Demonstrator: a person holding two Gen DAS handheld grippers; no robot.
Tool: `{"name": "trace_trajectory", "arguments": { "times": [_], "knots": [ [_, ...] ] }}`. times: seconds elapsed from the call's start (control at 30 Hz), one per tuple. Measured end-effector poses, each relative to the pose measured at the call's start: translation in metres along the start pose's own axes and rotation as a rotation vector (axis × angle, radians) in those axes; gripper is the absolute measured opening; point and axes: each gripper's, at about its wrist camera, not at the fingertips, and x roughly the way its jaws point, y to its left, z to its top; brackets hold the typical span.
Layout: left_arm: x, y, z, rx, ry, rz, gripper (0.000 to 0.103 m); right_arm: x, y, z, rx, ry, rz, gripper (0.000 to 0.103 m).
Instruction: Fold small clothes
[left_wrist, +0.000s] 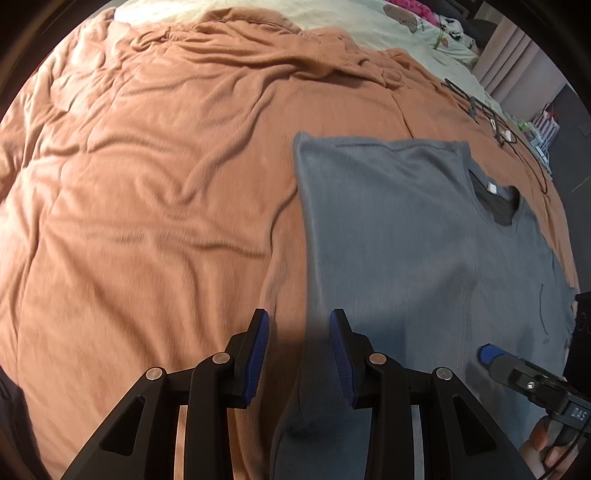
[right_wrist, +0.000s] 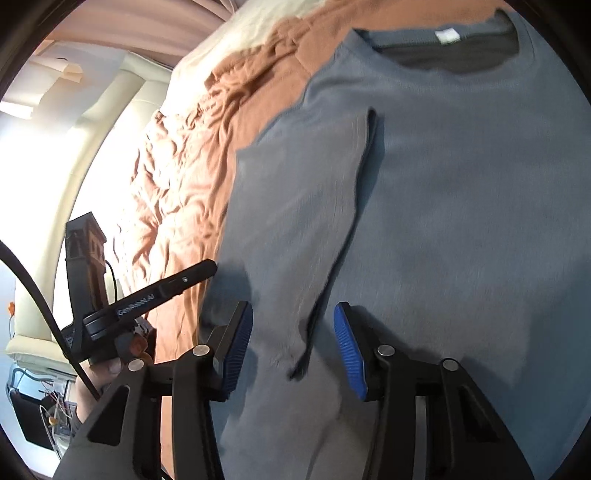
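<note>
Now the grey T-shirt (right_wrist: 443, 221) lies flat on the orange blanket (left_wrist: 147, 184), collar away, folded sleeve edge running straight between the spread, empty right gripper (right_wrist: 293, 350), while the left gripper (left_wrist: 299, 354), also parted, straddles its side edge.

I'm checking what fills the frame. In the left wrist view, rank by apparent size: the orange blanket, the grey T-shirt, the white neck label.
1. orange blanket, largest
2. grey T-shirt
3. white neck label, a tiny patch

Apparent size only; the fisheye lens enlarges nearer things.

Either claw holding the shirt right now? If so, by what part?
Neither. The left claw and the right claw both stand open over the grey T-shirt, pads clear of the cloth, which lies on the orange blanket.
</note>
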Motion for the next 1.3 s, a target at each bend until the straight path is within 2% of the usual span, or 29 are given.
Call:
{"name": "trace_trajectory", "arguments": {
  "times": [0.07, 0.27, 0.3, 0.37, 0.4, 0.43, 0.57, 0.7, 0.8, 0.93, 0.97, 1.0, 1.03, 1.07, 1.1, 1.17, 1.27, 1.3],
  "knots": [
    [-0.004, 0.005, -0.008, -0.01, -0.003, -0.018, 0.036, 0.004, 0.001, -0.005, 0.02, 0.02, 0.017, 0.044],
    [-0.009, 0.008, -0.024, -0.005, -0.005, -0.045, 0.036, 0.022, 0.012, -0.014, 0.033, 0.057, -0.005, 0.044],
    [-0.009, 0.008, -0.027, 0.0, -0.009, -0.042, 0.036, 0.026, 0.014, -0.012, 0.038, 0.062, -0.017, 0.04],
    [-0.008, 0.012, -0.033, -0.008, -0.014, -0.026, 0.036, 0.03, 0.014, -0.009, 0.064, 0.077, -0.03, 0.024],
    [-0.006, 0.014, -0.033, -0.017, -0.012, -0.025, 0.036, 0.032, 0.015, -0.01, 0.066, 0.084, -0.036, 0.013],
    [-0.003, 0.018, -0.036, -0.034, -0.005, -0.03, 0.036, 0.035, 0.017, -0.009, 0.056, 0.096, -0.055, 0.009],
    [0.0, 0.028, -0.043, -0.066, -0.014, -0.052, 0.036, 0.024, 0.032, -0.009, 0.006, 0.071, -0.111, 0.007],
    [0.001, 0.019, -0.042, -0.028, -0.007, -0.001, 0.036, 0.014, 0.039, -0.017, 0.001, 0.077, -0.139, 0.007],
    [0.0, 0.017, -0.04, -0.047, 0.0, 0.018, 0.036, 0.004, 0.038, -0.023, 0.005, 0.086, -0.134, 0.007],
    [-0.012, 0.014, -0.042, -0.076, -0.006, 0.021, 0.036, -0.035, 0.037, -0.029, -0.028, 0.039, -0.147, 0.008],
    [-0.018, 0.012, -0.043, -0.077, -0.011, 0.013, 0.036, -0.046, 0.036, -0.032, -0.033, 0.025, -0.149, 0.01],
    [-0.022, 0.012, -0.043, -0.08, -0.017, 0.008, 0.036, -0.059, 0.035, -0.035, -0.037, 0.006, -0.16, 0.018],
    [-0.031, 0.01, -0.044, -0.086, -0.03, 0.003, 0.037, -0.072, 0.034, -0.04, -0.041, -0.015, -0.165, 0.04],
    [-0.035, 0.009, -0.044, -0.09, -0.038, -0.001, 0.039, -0.085, 0.034, -0.044, -0.045, -0.039, -0.168, 0.054],
    [-0.044, 0.006, -0.045, -0.098, -0.05, -0.014, 0.042, -0.093, 0.035, -0.048, -0.049, -0.055, -0.17, 0.077],
    [-0.055, 0.0, -0.047, -0.103, -0.063, -0.025, 0.061, -0.118, 0.035, -0.057, -0.066, -0.091, -0.173, 0.08],
    [-0.076, -0.019, -0.051, -0.089, -0.099, -0.023, 0.077, -0.157, 0.033, -0.072, -0.081, -0.137, -0.189, 0.081],
    [-0.083, -0.026, -0.053, -0.084, -0.11, -0.029, 0.079, -0.165, 0.032, -0.076, -0.081, -0.148, -0.192, 0.081]
  ]
}}
